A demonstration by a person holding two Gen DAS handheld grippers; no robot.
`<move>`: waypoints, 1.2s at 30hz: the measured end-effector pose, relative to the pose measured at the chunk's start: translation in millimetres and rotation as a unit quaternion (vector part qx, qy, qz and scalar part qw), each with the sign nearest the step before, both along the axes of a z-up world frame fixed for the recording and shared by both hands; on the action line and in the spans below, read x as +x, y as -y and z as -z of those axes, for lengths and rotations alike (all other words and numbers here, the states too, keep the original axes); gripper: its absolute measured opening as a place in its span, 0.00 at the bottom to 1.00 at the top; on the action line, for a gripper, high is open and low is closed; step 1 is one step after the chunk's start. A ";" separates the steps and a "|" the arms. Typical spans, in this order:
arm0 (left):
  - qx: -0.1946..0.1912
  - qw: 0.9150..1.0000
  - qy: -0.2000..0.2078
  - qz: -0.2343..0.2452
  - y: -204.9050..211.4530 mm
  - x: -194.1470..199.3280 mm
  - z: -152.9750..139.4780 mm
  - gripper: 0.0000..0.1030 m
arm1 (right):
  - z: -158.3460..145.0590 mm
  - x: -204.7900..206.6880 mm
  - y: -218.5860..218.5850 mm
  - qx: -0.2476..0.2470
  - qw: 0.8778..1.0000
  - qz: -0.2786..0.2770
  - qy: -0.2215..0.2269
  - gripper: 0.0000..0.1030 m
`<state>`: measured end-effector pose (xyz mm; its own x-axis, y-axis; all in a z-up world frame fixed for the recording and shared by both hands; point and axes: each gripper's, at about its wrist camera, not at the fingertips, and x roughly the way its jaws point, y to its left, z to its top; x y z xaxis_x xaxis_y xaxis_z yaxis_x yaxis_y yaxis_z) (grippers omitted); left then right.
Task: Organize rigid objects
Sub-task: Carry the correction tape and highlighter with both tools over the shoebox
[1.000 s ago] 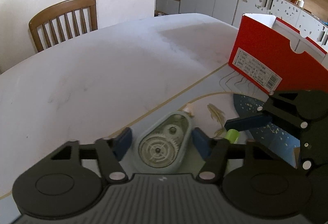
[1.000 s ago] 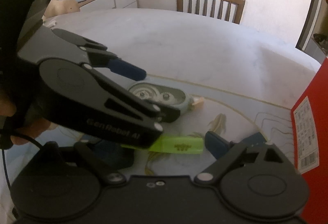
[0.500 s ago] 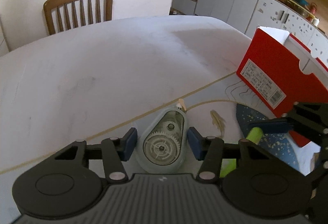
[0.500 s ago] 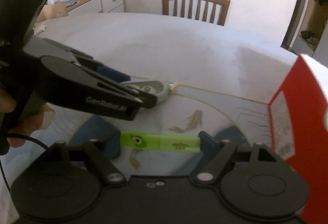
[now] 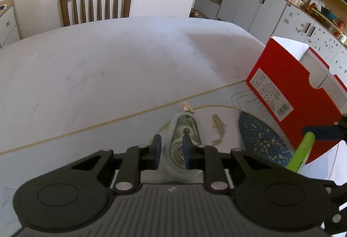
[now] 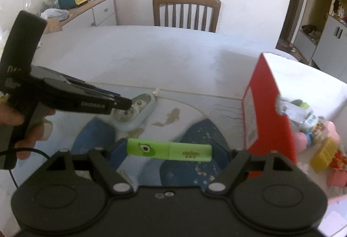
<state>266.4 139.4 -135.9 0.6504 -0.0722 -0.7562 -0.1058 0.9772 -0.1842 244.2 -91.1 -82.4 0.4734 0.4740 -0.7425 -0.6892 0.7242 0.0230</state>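
Observation:
A pale blue correction tape dispenser (image 5: 181,128) with visible gears lies on the patterned mat (image 5: 258,139). My left gripper (image 5: 171,147) is shut on it, its blue pads pinching the near end. In the right wrist view the same dispenser (image 6: 141,115) shows under the left gripper's tip (image 6: 124,104). My right gripper (image 6: 169,152) is shut on a green stick with an avocado print (image 6: 169,151), held lengthwise between the pads above the mat. The green stick (image 5: 303,150) hangs just in front of the red box (image 5: 292,89).
The open red shoebox (image 6: 266,111) stands at the right and holds several toys and packets (image 6: 303,111). A person's hand (image 6: 32,128) grips the left tool. A wooden chair (image 5: 96,3) stands beyond the white table (image 5: 108,63). Cabinets line the right wall.
My left gripper closed from wide open onto the dispenser and rolled a little. My right gripper took hold of the green stick, then rose and moved toward the red box.

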 end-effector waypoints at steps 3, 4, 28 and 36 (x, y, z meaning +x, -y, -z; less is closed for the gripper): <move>0.020 1.000 0.003 0.013 11.1 -3.6 -2.5 0.39 | -2.4 -2.5 10.2 0.007 1.000 0.007 -0.007 0.78; 0.027 1.000 0.003 0.016 14.3 -4.8 -2.3 0.59 | -2.7 -3.0 12.6 0.009 1.000 0.007 -0.008 0.78; 0.105 0.994 0.008 -0.019 54.9 5.5 19.6 0.50 | -22.4 -17.5 75.4 0.019 0.999 0.022 -0.016 0.78; 0.091 0.994 0.003 -0.063 68.3 3.5 -3.3 0.49 | -34.8 -5.4 102.7 0.022 0.999 -0.003 -0.027 0.78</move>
<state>269.8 71.1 -132.5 0.6502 0.1481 -0.7452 -0.2287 0.9735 -0.0061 238.8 -193.8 -47.6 0.4300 0.5094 -0.7454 -0.6902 0.7177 0.0922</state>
